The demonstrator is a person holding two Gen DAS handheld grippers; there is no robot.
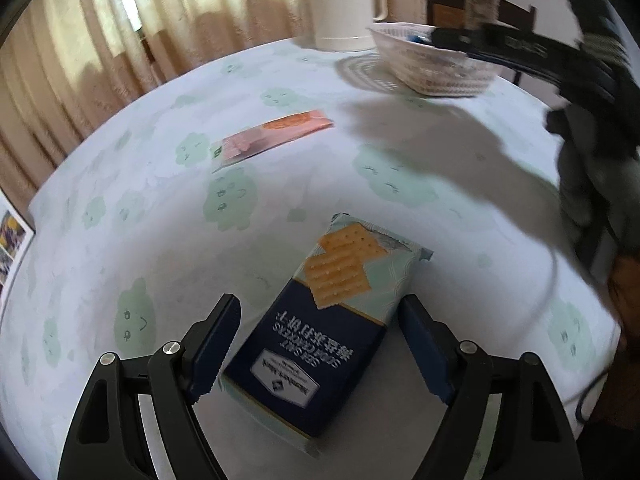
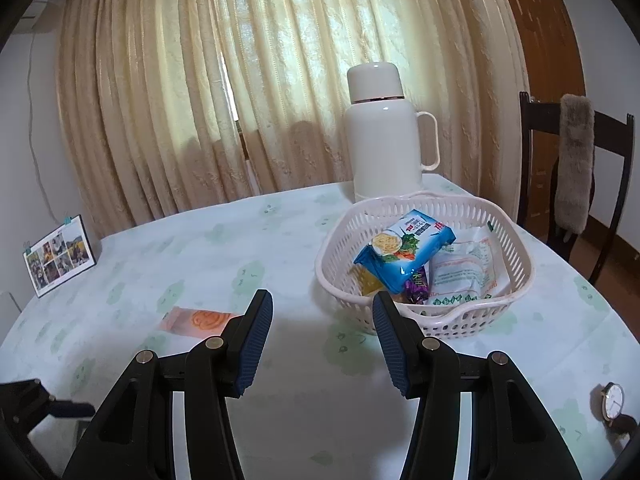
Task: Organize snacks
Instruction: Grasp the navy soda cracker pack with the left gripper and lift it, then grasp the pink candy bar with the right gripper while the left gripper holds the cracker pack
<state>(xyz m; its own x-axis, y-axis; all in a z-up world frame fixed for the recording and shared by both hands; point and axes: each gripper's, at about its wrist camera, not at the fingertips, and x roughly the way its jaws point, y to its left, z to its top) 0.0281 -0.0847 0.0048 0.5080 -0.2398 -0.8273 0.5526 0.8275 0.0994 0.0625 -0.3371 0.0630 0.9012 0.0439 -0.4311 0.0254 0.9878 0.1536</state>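
A blue and pale green soda cracker pack lies flat on the table, between the open fingers of my left gripper, which hovers just above it without touching. A pink snack packet lies further back; it also shows in the right wrist view. The white basket holds a blue noodle pack, a white pack and smaller snacks. My right gripper is open and empty, above the table just in front of the basket. The basket also shows in the left wrist view.
A white thermos jug stands behind the basket. A photo frame stands at the table's left edge. A wristwatch lies at the right front. A dark chair stands at the right. Curtains hang behind the table.
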